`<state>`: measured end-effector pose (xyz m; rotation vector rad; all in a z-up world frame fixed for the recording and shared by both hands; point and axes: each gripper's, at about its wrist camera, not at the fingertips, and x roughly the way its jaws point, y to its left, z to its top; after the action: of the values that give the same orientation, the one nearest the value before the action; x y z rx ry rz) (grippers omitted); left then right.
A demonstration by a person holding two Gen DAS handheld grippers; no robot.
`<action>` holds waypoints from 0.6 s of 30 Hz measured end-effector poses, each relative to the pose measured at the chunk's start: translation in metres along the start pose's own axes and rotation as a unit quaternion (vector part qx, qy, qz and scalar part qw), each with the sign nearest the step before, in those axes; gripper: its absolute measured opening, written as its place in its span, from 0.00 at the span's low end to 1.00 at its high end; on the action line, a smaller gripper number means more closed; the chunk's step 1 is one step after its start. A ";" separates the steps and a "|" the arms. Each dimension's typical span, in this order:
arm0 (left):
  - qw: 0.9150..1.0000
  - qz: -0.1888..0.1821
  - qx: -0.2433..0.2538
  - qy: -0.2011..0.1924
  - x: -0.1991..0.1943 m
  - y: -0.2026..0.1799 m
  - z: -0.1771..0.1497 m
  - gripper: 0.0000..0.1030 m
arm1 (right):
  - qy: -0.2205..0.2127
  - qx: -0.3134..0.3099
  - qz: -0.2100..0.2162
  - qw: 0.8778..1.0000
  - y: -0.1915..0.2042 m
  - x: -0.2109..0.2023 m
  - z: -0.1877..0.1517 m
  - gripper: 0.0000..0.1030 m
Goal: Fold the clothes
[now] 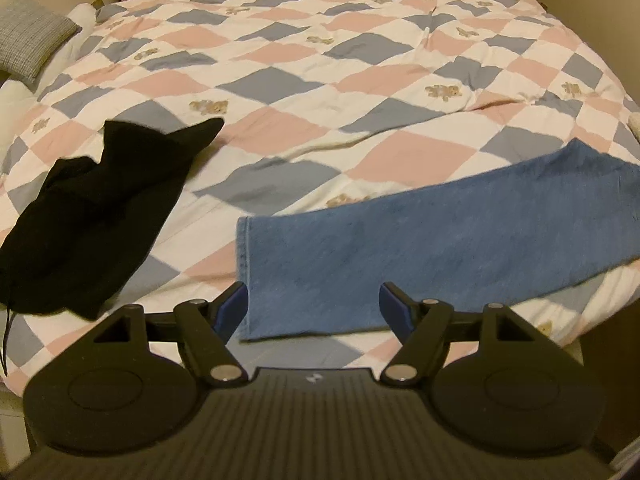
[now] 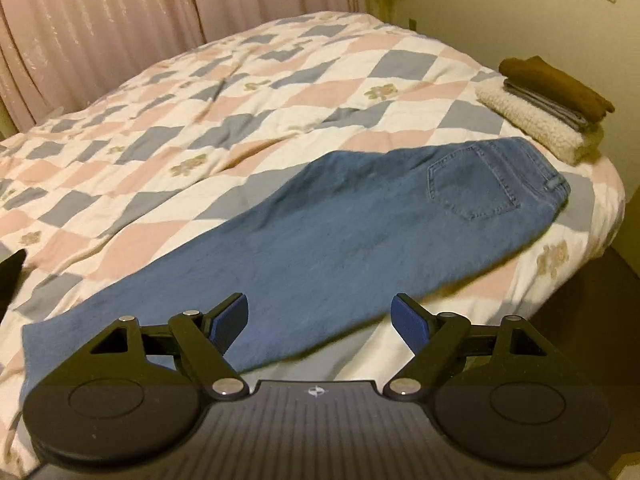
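We see a pair of blue jeans (image 2: pixel 340 240) lying flat on a big bed (image 2: pixel 280 80). The jeans are folded in half the long way, so one leg lies on top of the other. They stretch across the near side of the bed. The leg ends (image 1: pixel 248 272) point to our left. The waist end is on our right, and we can see a back pocket (image 2: pixel 472 184) with stitched lines on it. The cloth looks soft and smooth, with just a few small bumps.

Our left tongs (image 1: pixel 314 306) are spread wide. They hold nothing. They hang just above the leg ends of the jeans.

Our right tongs (image 2: pixel 320 318) are spread wide too, and they are empty. They hang over the middle of the jeans, near the front edge of the bed.

A black piece of clothing (image 1: pixel 92 216) lies in a bumpy heap to the left, apart from the jeans. A neat pile of folded clothes (image 2: pixel 552 100) sits at the far right corner of the bed, near the waist of the jeans. A grey pillow (image 1: pixel 32 40) rests at the far left. The blanket has pink, blue and white squares with little bears.
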<state>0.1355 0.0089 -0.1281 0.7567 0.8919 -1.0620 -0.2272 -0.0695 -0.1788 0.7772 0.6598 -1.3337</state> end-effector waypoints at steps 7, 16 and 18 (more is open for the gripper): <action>0.993 -0.100 -0.069 0.000 0.009 0.036 -0.043 0.69 | 0.031 -0.034 0.005 0.999 0.023 0.002 -0.008 0.79; 0.885 -0.217 -0.412 0.021 0.095 0.145 -0.133 0.57 | 0.093 -0.101 0.025 0.990 0.053 0.018 -0.026 0.79; 0.862 -0.220 -0.456 0.016 0.116 0.155 -0.139 0.57 | 0.106 -0.117 0.019 0.987 0.052 0.023 -0.030 0.79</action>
<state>0.2745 0.1310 -0.2783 -0.2455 1.4755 -0.8597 -0.1726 -0.0552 -0.2094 0.7411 0.9489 -1.1233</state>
